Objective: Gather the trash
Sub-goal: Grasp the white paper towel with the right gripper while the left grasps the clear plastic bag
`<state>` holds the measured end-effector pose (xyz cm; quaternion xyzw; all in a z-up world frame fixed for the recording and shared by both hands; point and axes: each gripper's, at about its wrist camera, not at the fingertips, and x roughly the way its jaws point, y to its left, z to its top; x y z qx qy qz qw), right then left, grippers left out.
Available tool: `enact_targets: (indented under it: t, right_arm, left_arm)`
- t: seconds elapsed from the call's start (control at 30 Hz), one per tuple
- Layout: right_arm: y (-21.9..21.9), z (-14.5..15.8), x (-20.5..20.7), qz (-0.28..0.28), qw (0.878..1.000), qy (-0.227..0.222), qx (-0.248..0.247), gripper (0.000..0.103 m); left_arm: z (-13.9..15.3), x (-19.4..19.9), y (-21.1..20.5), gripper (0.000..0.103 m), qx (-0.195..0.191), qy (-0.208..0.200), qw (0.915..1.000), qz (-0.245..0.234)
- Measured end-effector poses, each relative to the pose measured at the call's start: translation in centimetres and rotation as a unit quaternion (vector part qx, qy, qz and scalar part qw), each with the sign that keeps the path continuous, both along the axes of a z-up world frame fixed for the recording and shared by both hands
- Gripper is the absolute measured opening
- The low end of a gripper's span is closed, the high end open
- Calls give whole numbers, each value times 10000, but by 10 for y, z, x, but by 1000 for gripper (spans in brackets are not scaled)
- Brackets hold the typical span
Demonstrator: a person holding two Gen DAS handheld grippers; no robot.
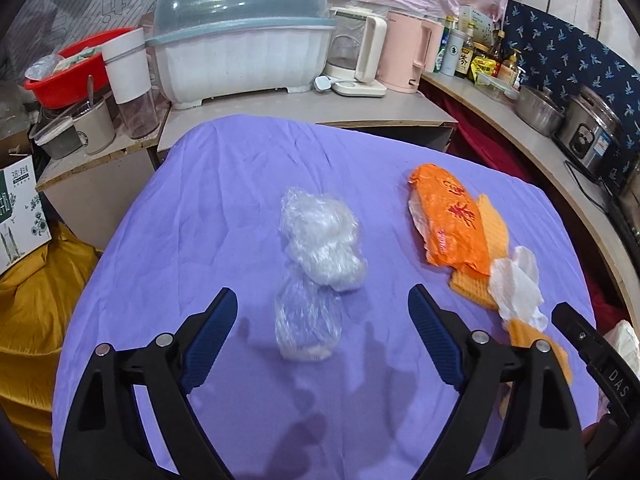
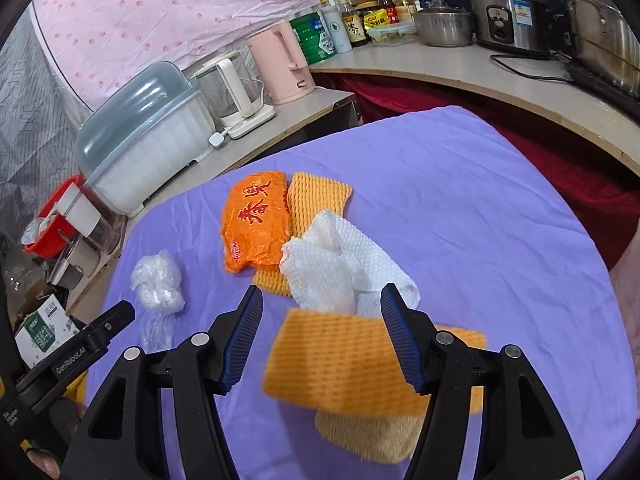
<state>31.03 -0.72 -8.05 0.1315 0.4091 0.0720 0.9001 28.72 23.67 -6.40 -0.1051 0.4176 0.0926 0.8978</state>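
A purple cloth (image 1: 192,216) covers the table. On it lies a crumpled wad of clear plastic (image 1: 320,240), just ahead of my left gripper (image 1: 323,295), whose jaws stand open on either side of the wad's near end without touching it. To the right lie an orange printed bag (image 2: 256,220), orange foam net sheets (image 2: 320,196) and a crumpled white paper towel (image 2: 340,264). My right gripper (image 2: 323,291) hangs open above the towel's near edge and a nearer orange foam sheet (image 2: 344,360); nothing is gripped.
Beyond the table stands a low counter with a lidded white dish rack (image 1: 240,48), a glass kettle (image 1: 356,56) and a pink kettle (image 1: 404,56). A red basin (image 1: 68,68) and a box (image 1: 20,208) are at left. Bottles, pots and a rice cooker (image 2: 504,12) line the curved shelf at right.
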Motion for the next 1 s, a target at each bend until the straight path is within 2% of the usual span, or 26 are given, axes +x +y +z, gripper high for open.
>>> enact_targets:
  t: [0.1, 0.3, 0.37, 0.4, 0.43, 0.47, 0.5, 0.53, 0.67, 1.0]
  right_arm:
    - [1, -9, 14, 10, 10000, 68, -33, 60]
    - [1, -23, 35, 29, 9997, 217, 53, 59]
    - [5, -28, 40, 89, 9996, 254, 56, 54]
    - [7, -30, 42, 146, 9995, 278, 47, 46]
    - [8, -31, 43, 180, 9994, 297, 25, 43]
    - [10, -33, 44, 214, 9992, 326, 3, 35]
    - [10, -35, 44, 231, 9992, 338, 12, 24]
    - [9, -36, 43, 229, 9991, 351, 21, 21]
    - [-1, -37, 33, 114, 9991, 363, 197, 11]
    - [-35, 2, -8, -211, 9994, 16, 283, 9]
  left_arm:
    - [-10, 18, 6, 88, 20, 79, 9999, 87]
    - [-32, 45, 7, 85, -27, 267, 9996, 83]
    - [-37, 50, 5, 74, -52, 314, 9995, 22]
    - [-40, 52, 4, 66, -76, 349, 9994, -10]
    - [-42, 53, 3, 59, -106, 393, 9992, -37]
    - [-43, 53, 2, 54, -128, 413, 9991, -53]
    - [-44, 53, 1, 44, -140, 432, 9989, -94]
    - [-45, 52, -1, 36, -115, 449, 9988, -130]
    - [-40, 45, -5, 30, -124, 385, 9990, -176]
    - [1, -1, -36, 27, -185, 24, 9986, -486]
